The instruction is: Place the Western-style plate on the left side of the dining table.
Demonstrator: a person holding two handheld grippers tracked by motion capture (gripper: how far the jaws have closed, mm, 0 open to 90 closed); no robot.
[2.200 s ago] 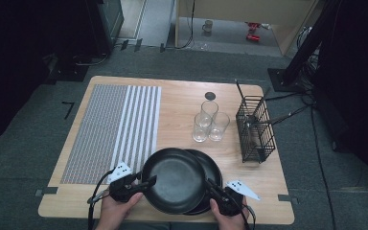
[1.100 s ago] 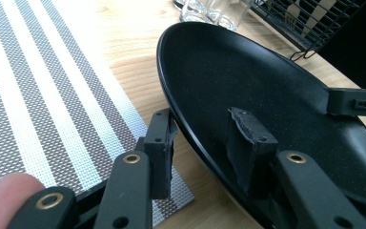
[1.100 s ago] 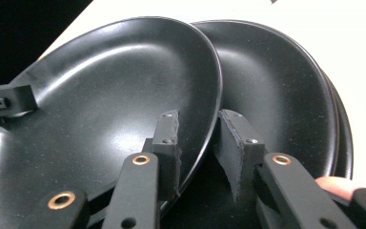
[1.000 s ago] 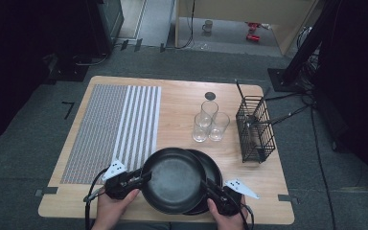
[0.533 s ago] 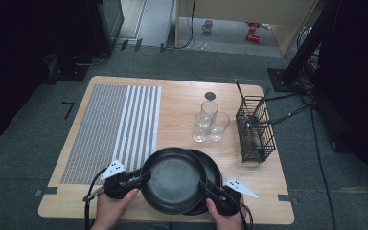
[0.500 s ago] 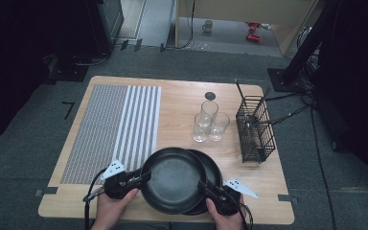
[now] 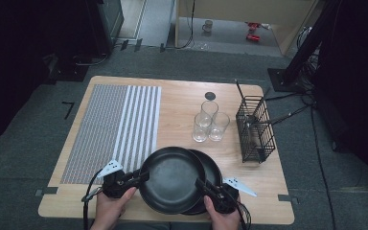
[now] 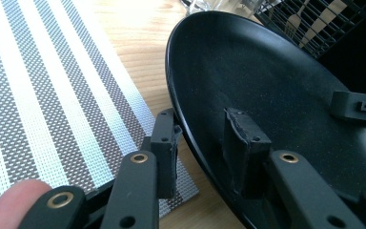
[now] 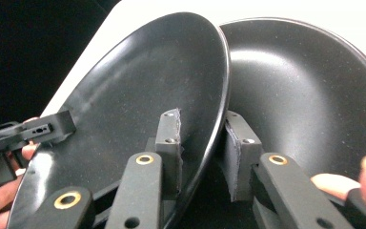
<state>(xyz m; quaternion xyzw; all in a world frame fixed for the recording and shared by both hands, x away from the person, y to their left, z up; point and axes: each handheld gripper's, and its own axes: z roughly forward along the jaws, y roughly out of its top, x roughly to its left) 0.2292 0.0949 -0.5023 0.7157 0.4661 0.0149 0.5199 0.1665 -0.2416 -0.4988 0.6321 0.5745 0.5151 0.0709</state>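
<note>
plates sit stacked at the worktop's near edge: in the high view the top plate (image 7: 172, 179) overlaps the lower plate (image 7: 211, 175), with the left gripper (image 7: 141, 176) at its left rim and the right gripper (image 7: 200, 183) at its right. left gripper view: fingers (image 8: 164, 145) straddle the top plate's rim, seemingly clenched on it, beside the striped mat (image 8: 43, 95). right gripper view: fingers (image 9: 169, 138) grasping the opposite rim, tilted above the lower plate.

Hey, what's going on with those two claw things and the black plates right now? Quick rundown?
Left gripper and right gripper each straddle opposite rims of the top black plate. Second plate beneath. Glasses and wire basket stand beyond, apart.
</note>
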